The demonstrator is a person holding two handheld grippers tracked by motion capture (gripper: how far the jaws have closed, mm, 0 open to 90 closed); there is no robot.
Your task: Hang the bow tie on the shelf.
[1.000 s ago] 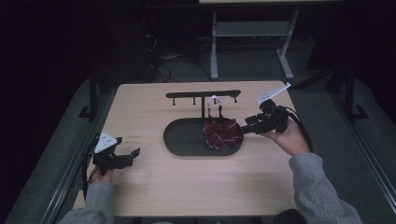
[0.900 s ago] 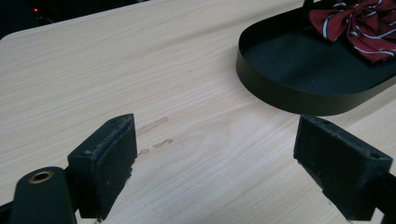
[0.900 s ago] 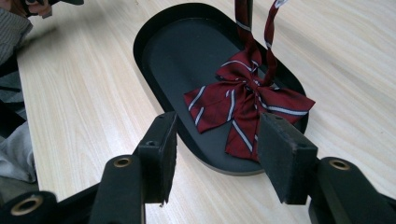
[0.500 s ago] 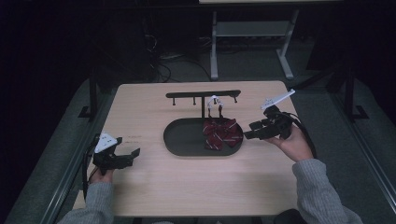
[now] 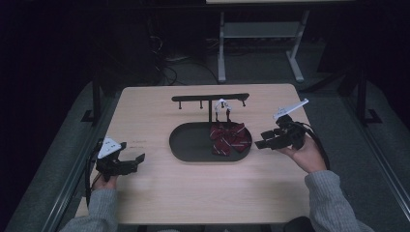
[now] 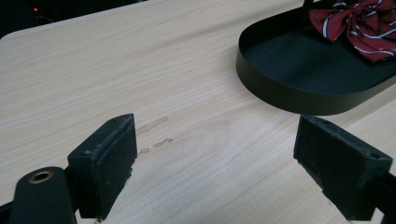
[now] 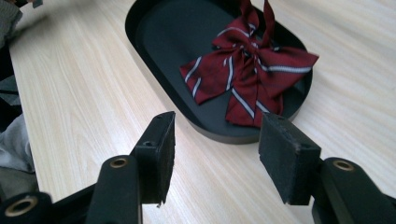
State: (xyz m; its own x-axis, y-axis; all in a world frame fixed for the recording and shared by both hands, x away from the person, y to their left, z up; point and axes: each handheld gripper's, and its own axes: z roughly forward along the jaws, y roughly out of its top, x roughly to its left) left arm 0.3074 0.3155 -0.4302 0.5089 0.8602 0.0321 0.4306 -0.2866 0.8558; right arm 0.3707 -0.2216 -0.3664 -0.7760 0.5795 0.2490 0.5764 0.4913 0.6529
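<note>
A dark red striped bow tie (image 5: 229, 137) (image 7: 247, 77) (image 6: 362, 23) lies in the right half of a black oval tray (image 5: 188, 145) (image 7: 159, 32) (image 6: 280, 88) at the table's middle. Its strap runs up to a hook on the black rack (image 5: 210, 98) behind the tray. My right gripper (image 5: 260, 143) (image 7: 215, 149) is open with nothing between its jaws, just right of the tray and pointing at it. My left gripper (image 5: 139, 162) (image 6: 217, 172) rests open and empty near the table's front left, well apart from the tray.
The wooden table (image 5: 159, 116) has bare surface to the left and in front of the tray. A person's grey sleeves (image 5: 333, 203) come in from the bottom. A metal frame (image 5: 261, 34) stands on the floor beyond the far edge.
My right gripper has drawn back from the bow tie to the right and slightly toward the person, empty. The left gripper has stayed put.
</note>
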